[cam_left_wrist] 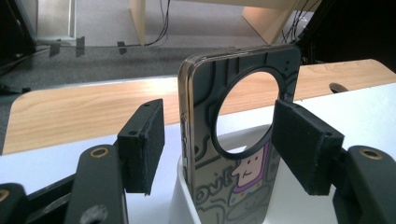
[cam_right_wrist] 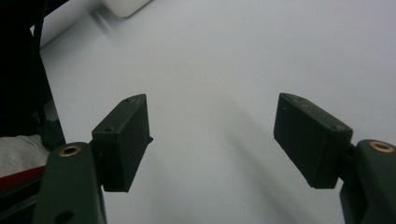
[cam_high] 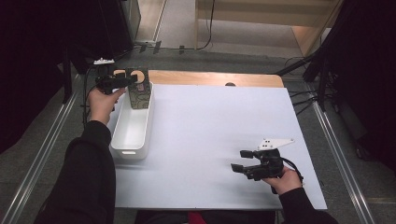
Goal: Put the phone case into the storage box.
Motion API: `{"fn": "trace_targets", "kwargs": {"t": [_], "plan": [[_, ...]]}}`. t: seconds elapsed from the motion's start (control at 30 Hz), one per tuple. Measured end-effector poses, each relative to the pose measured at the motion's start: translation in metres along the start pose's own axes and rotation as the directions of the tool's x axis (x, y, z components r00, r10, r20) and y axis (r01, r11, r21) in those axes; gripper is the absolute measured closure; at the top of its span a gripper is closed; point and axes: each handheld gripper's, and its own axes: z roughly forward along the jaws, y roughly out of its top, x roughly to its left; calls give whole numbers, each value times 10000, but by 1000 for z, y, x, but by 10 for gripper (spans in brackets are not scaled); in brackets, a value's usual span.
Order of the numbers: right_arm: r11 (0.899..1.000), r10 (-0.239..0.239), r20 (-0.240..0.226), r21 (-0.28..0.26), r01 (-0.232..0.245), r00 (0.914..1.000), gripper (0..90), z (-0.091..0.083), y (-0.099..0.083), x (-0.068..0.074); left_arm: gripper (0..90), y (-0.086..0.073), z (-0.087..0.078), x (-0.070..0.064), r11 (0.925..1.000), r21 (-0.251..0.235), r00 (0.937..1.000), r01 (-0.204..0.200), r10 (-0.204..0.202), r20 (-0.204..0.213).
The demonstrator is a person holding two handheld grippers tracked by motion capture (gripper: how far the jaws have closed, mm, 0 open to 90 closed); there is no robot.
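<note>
Surroundings: dark curtains stand at both sides, grey floor and pale wooden furniture lie beyond the table (cam_high: 219,78); the corners of the room are too dark to read.
Table: a white board (cam_high: 219,140) covers most of the wooden top, and a strip of bare wood shows along its far edge.
Landmark: a white bin (cam_high: 132,128), long and narrow, sits on the board at its left edge.
Phone case (cam_high: 139,88): it stands upright at the far end of the white bin, its lower part inside the bin and hidden by the bin's wall. In the left gripper view the phone case (cam_left_wrist: 233,140) shows a large round cut-out and a cartoon print in grey and purple; the print is cut off at the bottom of that view.
Left tool (cam_high: 122,80): held over the far end of the white bin, jaws spread wide to either side of the case. In the left gripper view the left tool (cam_left_wrist: 219,144) has one pad clearly apart from the case; the other pad sits just beside the case's edge, and whether it touches cannot be told. It grips nothing.
Right tool (cam_high: 242,160): well to the right of the white bin, near the board's near edge, held by a hand (cam_high: 284,179). In the right gripper view the right tool (cam_right_wrist: 215,140) has its jaws wide apart over bare white board, released.
Person: dark sleeves enter from the bottom edge, cut off there.
</note>
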Motion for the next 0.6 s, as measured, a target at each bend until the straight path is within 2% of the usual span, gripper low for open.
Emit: {"fn": "trace_targets", "kwargs": {"t": [0.13, 0.3, 0.37, 0.5, 0.6], "plan": [[10000, 20, 24, -54, -19, 10000, 262, -1, -1, 0, 346, 2, -4, 0, 9998, 108, 9999, 145, -144, -63], [9999, 73, 12, -150, -72, 10000, 262, -4, -1, -1, 346, 5, -12, 1, 9989, 181, 9990, 431, -432, 59], [9999, 48, 13, -162, -48, 10000, 262, -3, 0, -1, 346, 6, -16, 0, 9989, 301, 9994, 354, -354, -5], [9999, -15, -59, -136, 14, 10000, 262, -2, 2, -1, 345, 8, -25, -2, 9979, 452, 9988, 457, -464, 145], [10000, 9, -121, -86, -10, 9999, 262, 0, 3, -2, 344, 9, -31, -6, 9975, 602, 9990, 366, -382, 244]]}}
